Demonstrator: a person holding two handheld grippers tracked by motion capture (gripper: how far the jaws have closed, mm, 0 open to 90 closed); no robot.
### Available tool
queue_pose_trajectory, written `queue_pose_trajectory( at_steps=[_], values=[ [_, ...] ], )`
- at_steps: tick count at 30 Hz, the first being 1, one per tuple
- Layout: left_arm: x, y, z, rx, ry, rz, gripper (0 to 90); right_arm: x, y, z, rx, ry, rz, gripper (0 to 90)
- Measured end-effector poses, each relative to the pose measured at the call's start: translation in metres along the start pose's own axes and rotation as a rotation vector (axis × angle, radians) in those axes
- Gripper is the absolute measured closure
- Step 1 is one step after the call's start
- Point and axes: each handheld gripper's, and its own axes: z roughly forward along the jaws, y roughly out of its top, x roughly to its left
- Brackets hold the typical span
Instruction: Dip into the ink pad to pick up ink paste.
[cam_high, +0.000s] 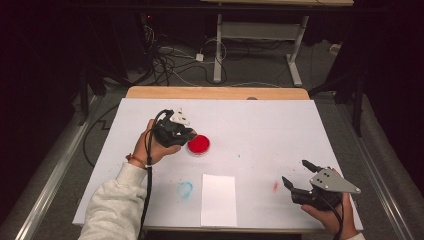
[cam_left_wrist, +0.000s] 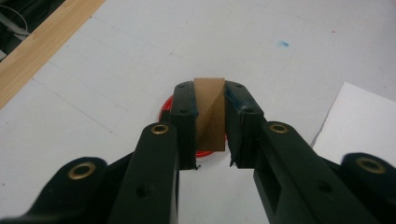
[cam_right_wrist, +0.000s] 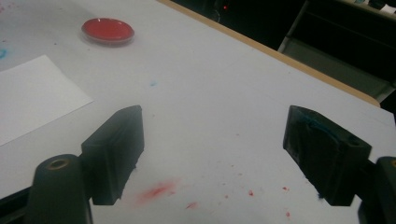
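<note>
My left gripper is shut on a small brown block, which stands upright between the two jaws. Right beneath and beyond it lies a round dish of red paint, its rim peeking out beside the jaws. Whether the block touches the paint I cannot tell. My right gripper rests low over the table's front right corner with its jaws wide open and nothing between them. The red dish sits far off at the upper left of the right gripper view.
A white sheet of paper lies near the front edge, with a blue smudge to its left and a red smudge to its right. White covering spreads over the table, and a wooden strip runs along its far edge.
</note>
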Motion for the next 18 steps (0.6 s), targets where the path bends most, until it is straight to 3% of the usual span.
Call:
queue_pose_trajectory(
  at_steps=[9,18],
  values=[
    [0.000,0.002,0.009,0.023,-0.007,0.007,73.3,0.001,0.000,0.001,0.004,-0.005,0.002,16.2],
    [0.007,0.002,0.029,0.057,-0.036,0.004,73.3,0.002,0.000,0.000,0.005,-0.024,0.001,16.4]
  ],
)
